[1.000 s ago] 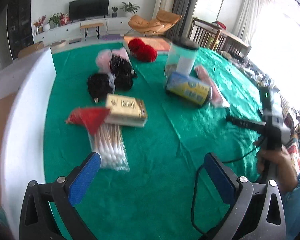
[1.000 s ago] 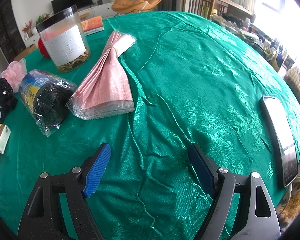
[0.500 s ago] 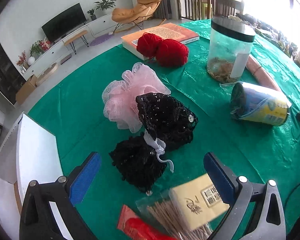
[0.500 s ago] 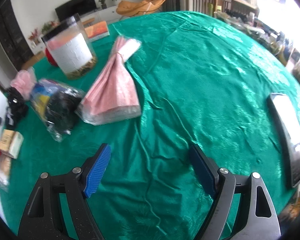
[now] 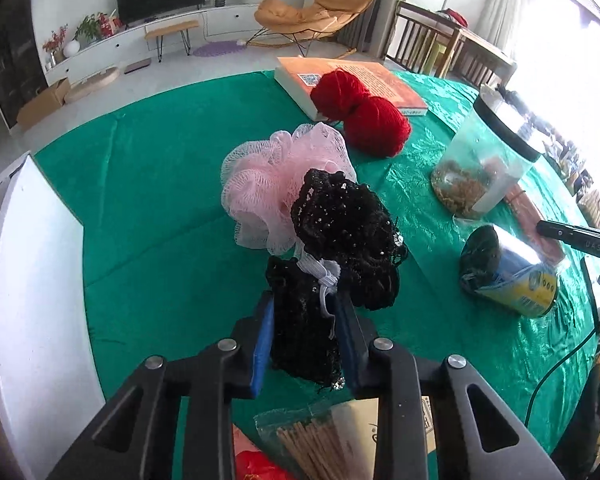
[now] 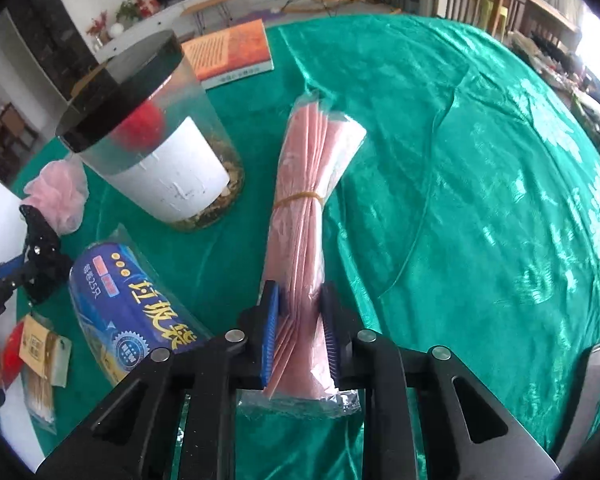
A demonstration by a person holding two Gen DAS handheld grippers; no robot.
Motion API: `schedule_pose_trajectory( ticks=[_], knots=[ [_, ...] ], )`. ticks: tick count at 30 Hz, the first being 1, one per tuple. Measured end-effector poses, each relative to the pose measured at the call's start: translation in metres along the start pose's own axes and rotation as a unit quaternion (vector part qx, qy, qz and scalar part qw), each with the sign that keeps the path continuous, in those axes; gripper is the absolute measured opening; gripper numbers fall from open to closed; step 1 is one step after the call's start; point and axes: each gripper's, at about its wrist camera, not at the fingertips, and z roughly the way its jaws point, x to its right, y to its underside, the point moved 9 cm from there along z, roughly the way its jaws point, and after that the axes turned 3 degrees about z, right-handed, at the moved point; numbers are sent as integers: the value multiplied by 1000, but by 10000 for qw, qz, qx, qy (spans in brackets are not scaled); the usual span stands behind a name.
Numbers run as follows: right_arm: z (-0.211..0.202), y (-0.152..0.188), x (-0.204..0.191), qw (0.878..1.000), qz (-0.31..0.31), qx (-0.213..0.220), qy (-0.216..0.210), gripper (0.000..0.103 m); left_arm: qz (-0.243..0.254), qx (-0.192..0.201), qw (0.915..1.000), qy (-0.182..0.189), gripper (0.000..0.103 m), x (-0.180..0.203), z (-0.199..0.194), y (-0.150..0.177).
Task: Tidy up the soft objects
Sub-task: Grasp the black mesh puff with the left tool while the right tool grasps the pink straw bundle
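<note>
Item count, left wrist view:
- black mesh puffs (image 5: 340, 240): 2, centre frame
- pink mesh puff (image 5: 260, 184): 1
- red yarn balls (image 5: 360, 112): 2, upper centre
- book (image 5: 380, 76): 1
- clear jar (image 5: 484, 160): 1, right
- bag roll (image 5: 512, 272): 1

Right wrist view:
- pink bag bundle (image 6: 308, 200): 1, centre

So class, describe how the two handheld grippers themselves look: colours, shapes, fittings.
The left gripper and the right gripper match: black angular frames with triangular cut-outs, round silver bolts, and two flat fingers faced with blue pads. The right's pads look ribbed.
</note>
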Motion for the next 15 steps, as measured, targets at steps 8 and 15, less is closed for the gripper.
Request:
schedule_pose_trajectory(
  ticks=[8, 15],
  knots=[
    [-98, -51, -4, 9923, 61, 1232, 95, 21, 58, 135, 9999, -19, 24, 3, -24, 4],
    [-129, -40, -34, 9907, -170, 1327, -249, 21, 473, -124, 9976, -496, 87, 6, 6, 10]
  ],
)
